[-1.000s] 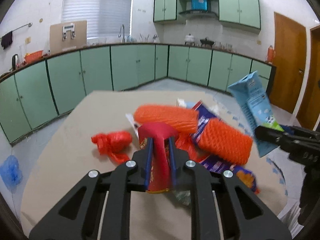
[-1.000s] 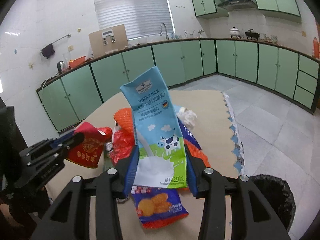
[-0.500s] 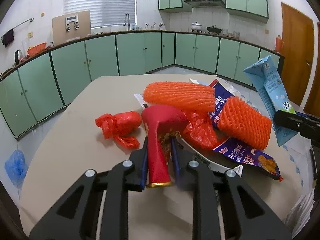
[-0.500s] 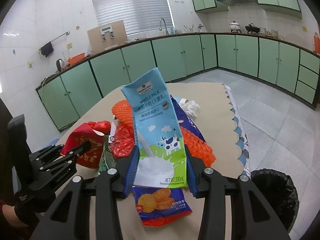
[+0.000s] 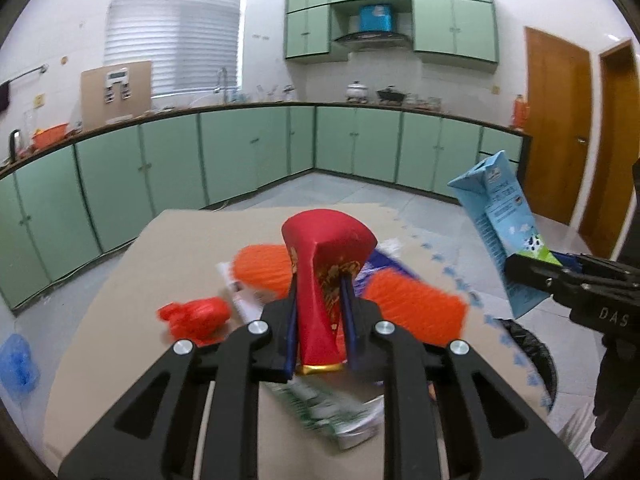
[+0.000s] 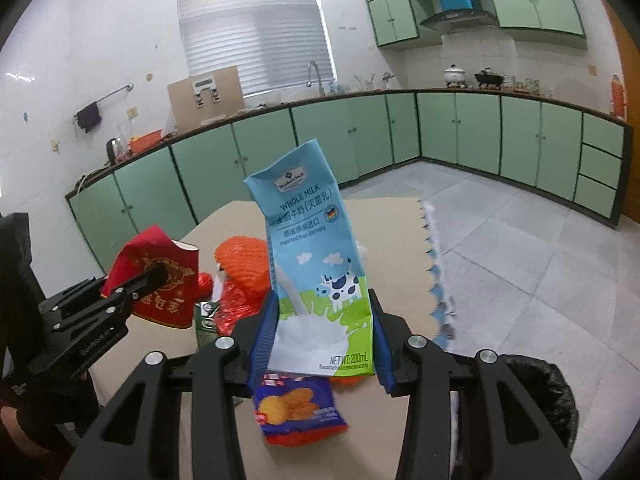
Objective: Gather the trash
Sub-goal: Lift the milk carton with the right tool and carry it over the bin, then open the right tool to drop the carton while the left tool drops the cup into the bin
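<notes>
My left gripper (image 5: pixel 320 300) is shut on a red and gold paper pouch (image 5: pixel 328 272) and holds it above the table; the pouch also shows in the right wrist view (image 6: pixel 160 280). My right gripper (image 6: pixel 320 320) is shut on a blue whole milk carton (image 6: pixel 312 256), held upright over the table's right side; the carton also shows in the left wrist view (image 5: pixel 500 224). On the beige table (image 5: pixel 120 320) lie orange foam nets (image 5: pixel 412 304), a red plastic bag (image 5: pixel 196 316), a blue snack packet (image 6: pixel 300 408) and a green wrapper (image 5: pixel 328 404).
A black-lined trash bin (image 6: pixel 540 396) stands on the floor beside the table's right edge, also in the left wrist view (image 5: pixel 528 344). Green cabinets (image 5: pixel 240 152) run along the walls. A blue bag (image 5: pixel 16 364) lies on the floor at left.
Both grippers have risen with their items. The red pouch has lifted off the trash pile. The milk carton stays gripped and the bin has come closer in the right wrist view.
</notes>
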A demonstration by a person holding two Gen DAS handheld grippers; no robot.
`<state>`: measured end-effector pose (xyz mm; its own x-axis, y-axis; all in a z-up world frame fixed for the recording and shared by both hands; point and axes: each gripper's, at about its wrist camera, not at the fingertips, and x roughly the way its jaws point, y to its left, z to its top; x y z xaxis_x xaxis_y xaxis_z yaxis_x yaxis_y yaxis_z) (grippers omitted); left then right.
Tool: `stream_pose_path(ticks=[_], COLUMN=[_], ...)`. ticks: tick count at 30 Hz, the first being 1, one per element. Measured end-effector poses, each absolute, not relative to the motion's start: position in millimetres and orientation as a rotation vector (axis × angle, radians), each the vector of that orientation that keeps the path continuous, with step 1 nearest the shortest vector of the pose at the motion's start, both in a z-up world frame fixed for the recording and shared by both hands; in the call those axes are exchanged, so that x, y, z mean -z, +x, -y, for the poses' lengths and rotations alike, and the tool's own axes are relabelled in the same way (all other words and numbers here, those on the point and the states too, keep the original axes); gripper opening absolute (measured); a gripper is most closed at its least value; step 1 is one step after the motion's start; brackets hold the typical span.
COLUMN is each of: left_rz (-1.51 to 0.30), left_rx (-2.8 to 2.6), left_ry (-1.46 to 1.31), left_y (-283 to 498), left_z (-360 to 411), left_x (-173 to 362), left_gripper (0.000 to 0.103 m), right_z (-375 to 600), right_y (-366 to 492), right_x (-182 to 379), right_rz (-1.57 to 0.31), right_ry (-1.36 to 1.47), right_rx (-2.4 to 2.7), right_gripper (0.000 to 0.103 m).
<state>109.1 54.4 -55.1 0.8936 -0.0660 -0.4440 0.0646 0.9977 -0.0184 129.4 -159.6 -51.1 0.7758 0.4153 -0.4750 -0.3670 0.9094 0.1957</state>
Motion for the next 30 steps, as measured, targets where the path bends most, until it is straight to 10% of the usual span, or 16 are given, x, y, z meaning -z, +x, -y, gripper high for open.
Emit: stream_pose_path(ticks=[30], left_rz=[-0.498], left_rx=[0.528], left_ry=[0.015], left_y=[168], left_z=[192], left_x=[112], left_gripper=[0.018], right_z=[368], right_y=[95], right_x=[110], right_rz=[-0.602], right_ry=[0.265], right_rx=[0.068], right_gripper=[0.038])
